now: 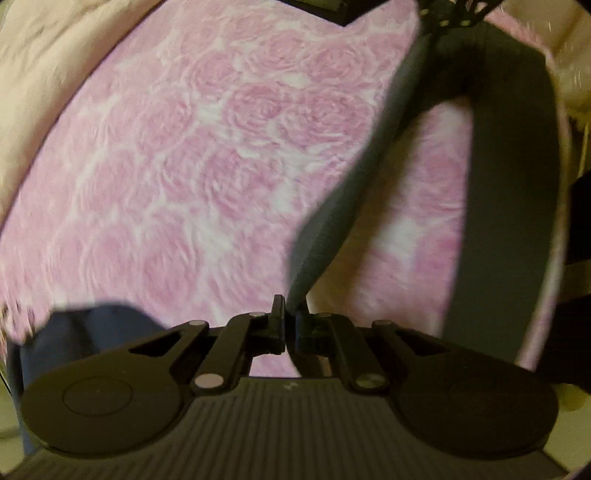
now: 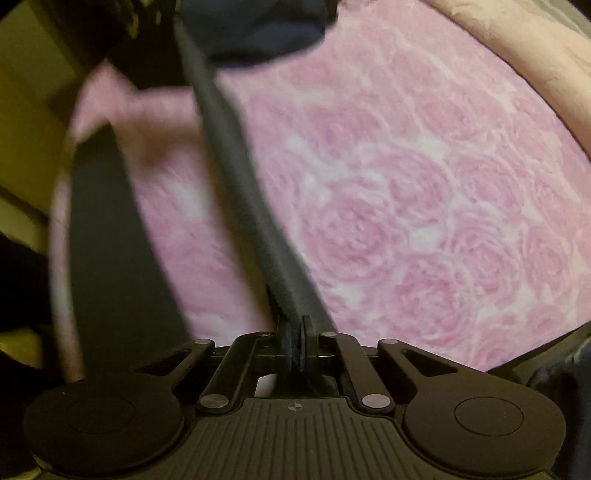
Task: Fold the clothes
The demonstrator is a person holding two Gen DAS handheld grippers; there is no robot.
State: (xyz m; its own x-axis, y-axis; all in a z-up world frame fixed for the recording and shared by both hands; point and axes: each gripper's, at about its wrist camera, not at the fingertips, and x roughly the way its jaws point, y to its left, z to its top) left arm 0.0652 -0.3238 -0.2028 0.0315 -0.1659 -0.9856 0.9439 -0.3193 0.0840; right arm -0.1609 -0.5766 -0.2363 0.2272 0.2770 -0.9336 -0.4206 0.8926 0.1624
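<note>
A dark grey garment (image 1: pixel 369 177) hangs stretched between both grippers above a pink rose-patterned blanket (image 1: pixel 184 166). In the left wrist view my left gripper (image 1: pixel 290 314) is shut on one end of it. The cloth runs up to the top right, and a second strip (image 1: pixel 509 221) drops down in a loop. In the right wrist view my right gripper (image 2: pixel 295 328) is shut on the other end of the grey garment (image 2: pixel 236 177). It climbs to the upper left, and its hanging part (image 2: pixel 107 240) falls at the left. Both views are blurred.
Cream bedding (image 1: pixel 44 74) borders the blanket and also shows as cream bedding (image 2: pixel 535 48) at the upper right. A navy cloth (image 1: pixel 92 332) lies by the left gripper, seen too as navy cloth (image 2: pixel 258 33). The blanket's edge (image 2: pixel 62 221) drops off beside yellowish surroundings.
</note>
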